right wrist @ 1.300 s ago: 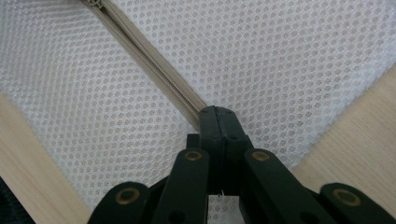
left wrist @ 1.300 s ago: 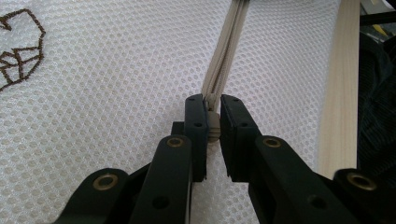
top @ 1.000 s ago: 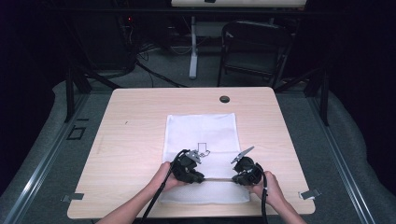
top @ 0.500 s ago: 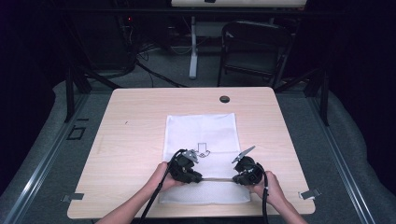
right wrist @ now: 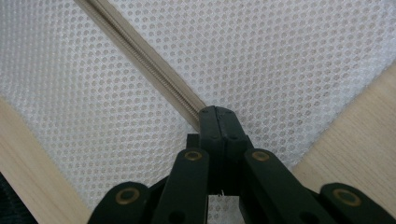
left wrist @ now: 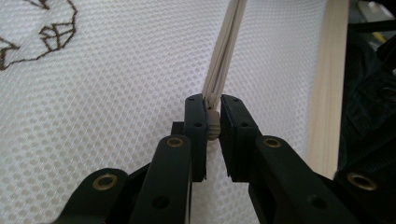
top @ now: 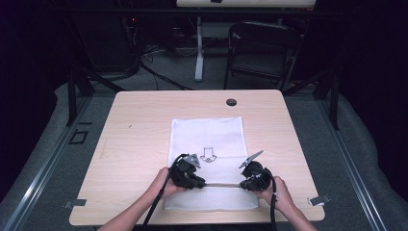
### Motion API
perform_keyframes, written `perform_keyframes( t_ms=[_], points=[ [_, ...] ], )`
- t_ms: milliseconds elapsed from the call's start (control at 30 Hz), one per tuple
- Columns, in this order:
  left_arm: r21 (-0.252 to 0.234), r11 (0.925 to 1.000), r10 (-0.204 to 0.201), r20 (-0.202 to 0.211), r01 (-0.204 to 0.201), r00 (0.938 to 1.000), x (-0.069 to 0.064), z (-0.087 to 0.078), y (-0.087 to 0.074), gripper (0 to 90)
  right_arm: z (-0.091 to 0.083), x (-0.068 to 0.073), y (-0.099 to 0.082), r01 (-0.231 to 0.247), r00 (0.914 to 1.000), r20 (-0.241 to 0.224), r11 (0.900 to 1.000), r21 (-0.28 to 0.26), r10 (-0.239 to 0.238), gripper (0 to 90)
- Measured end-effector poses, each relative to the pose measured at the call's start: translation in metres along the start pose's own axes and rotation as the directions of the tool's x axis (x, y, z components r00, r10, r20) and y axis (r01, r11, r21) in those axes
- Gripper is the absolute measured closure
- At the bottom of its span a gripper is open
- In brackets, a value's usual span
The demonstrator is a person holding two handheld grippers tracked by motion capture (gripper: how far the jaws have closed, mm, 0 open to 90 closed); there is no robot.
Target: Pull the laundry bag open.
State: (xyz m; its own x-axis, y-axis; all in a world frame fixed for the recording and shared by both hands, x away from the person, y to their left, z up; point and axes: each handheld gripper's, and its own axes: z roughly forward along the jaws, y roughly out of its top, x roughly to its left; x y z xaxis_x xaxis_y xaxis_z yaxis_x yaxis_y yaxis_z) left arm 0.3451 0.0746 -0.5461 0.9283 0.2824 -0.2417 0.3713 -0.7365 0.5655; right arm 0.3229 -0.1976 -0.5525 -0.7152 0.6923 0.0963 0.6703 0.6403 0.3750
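A white mesh bag [top: 207, 134] lies flat on the wooden table [top: 139, 125], with a black arrow print [top: 208, 155] on it. A beige zipper [top: 222, 184] runs across the bag near its front edge. My left gripper [top: 201, 182] is at the zipper's left end. In the left gripper view it [left wrist: 213, 107] is shut on the beige zipper pull [left wrist: 213, 127], and the zipper [left wrist: 229, 42] runs away over the mesh [left wrist: 116, 93]. At the zipper's right end my right gripper [top: 243, 184] is shut too; the right gripper view shows it [right wrist: 217, 114] pinching the zipper [right wrist: 140, 51].
A black grommet [top: 231, 102] sits near the table's far edge. Metal clips [top: 318, 199] stick out at the front corners. A folding chair [top: 262, 53] and a stand stand on the floor beyond the table. Bare wood lies on both sides of the bag.
My left gripper has edged slightly to the left along the zipper line. The right gripper has stayed where it was.
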Motion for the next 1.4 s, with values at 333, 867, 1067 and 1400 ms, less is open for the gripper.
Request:
perform_keyframes(
  t_ms=[333, 867, 1067, 1400],
  points=[
    [0.005, 1.0000, 0.003, -0.015, -0.002, 0.9999, 0.000, -0.007, -0.005, 81.5, 0.000, 0.000, 0.000, -0.006, 1.0000, -0.001, 1.0000, -0.004, 0.006, 90.0],
    [-0.009, 0.9999, -0.006, -0.027, 0.006, 0.9996, 0.003, -0.021, -0.019, 81.4, 0.000, 0.000, 0.000, -0.003, 1.0000, 0.001, 1.0000, 0.000, 0.003, 90.0],
    [-0.009, 0.9998, -0.016, -0.025, 0.015, 0.9996, 0.004, -0.025, -0.023, 81.4, 0.000, -0.001, 0.000, -0.002, 1.0000, 0.004, 1.0000, 0.003, 0.002, 90.0],
    [-0.005, 0.9998, -0.019, -0.029, 0.019, 0.9994, 0.005, -0.032, -0.030, 81.3, 0.000, -0.001, -0.001, -0.001, 1.0000, 0.004, 1.0000, 0.001, 0.001, 90.0]
  ],
)
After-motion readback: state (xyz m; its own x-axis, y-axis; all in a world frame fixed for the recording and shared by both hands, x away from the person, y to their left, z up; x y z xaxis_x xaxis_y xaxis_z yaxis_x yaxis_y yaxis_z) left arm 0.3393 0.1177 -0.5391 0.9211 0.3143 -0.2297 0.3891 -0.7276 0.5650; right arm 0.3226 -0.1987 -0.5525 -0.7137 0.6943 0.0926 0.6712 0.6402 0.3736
